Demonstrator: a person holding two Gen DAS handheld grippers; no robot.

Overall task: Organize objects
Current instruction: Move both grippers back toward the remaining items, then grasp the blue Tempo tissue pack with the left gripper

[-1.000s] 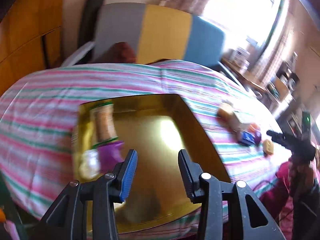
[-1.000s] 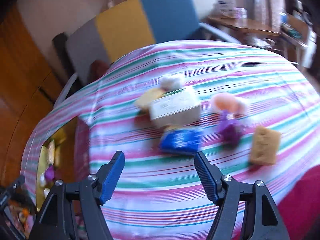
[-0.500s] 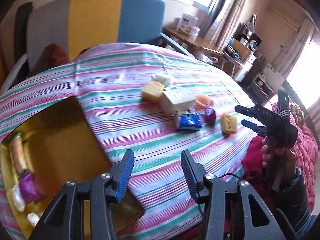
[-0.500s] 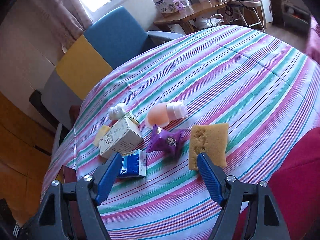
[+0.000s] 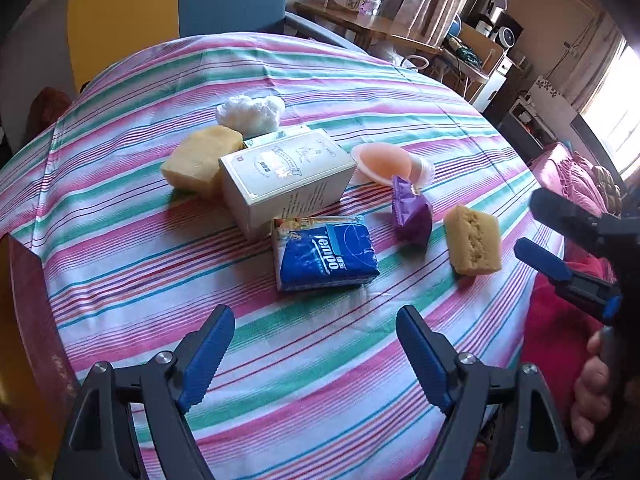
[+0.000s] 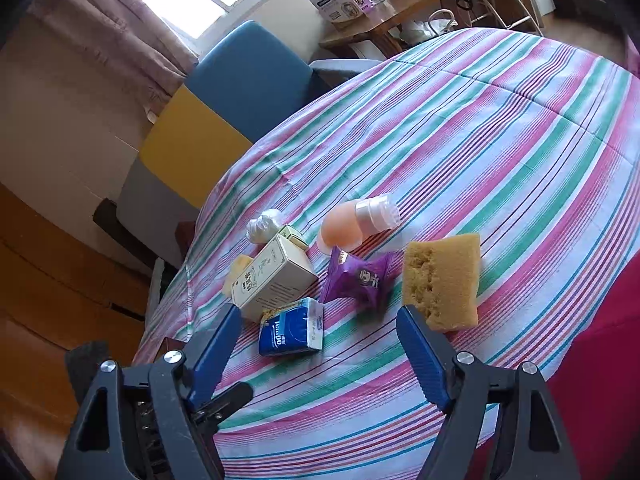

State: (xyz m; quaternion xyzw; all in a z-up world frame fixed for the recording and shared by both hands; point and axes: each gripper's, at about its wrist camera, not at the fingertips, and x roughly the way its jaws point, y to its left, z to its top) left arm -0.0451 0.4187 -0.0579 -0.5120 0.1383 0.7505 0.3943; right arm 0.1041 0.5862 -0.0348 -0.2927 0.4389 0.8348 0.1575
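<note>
At the far left of the left wrist view, the red-sided gold box [image 5: 28,340] is sitting at the table's edge, only its wall and a strip of its gold inside showing. The striped tablecloth [image 5: 120,240] is spreading out to its right, and the loose things are lying on it in a cluster. A yellow sponge [image 5: 198,160] is resting against the left end of the white carton [image 5: 286,176], with a crumpled white wad [image 5: 250,114] lying just behind them. In front of the carton the blue tissue pack [image 5: 326,254] is lying flat, touching or nearly touching it. To the right a pale pink bottle [image 5: 390,162] is lying on its side, the purple snack packet [image 5: 412,214] is sitting just in front of it, and a second sponge [image 5: 474,240] is lying beside the packet.

The left gripper [image 5: 316,356] is hovering above the cloth just short of the tissue pack; its jaws have just been opening and are standing wide apart, nothing between them. At the right edge the right gripper [image 5: 532,226] is reaching in, a hand [image 5: 592,392] holding its handle. In its own view the right gripper [image 6: 320,344] is hanging over the near side of the cluster — jaws also just opening, spread wide, gripping nothing.
</note>
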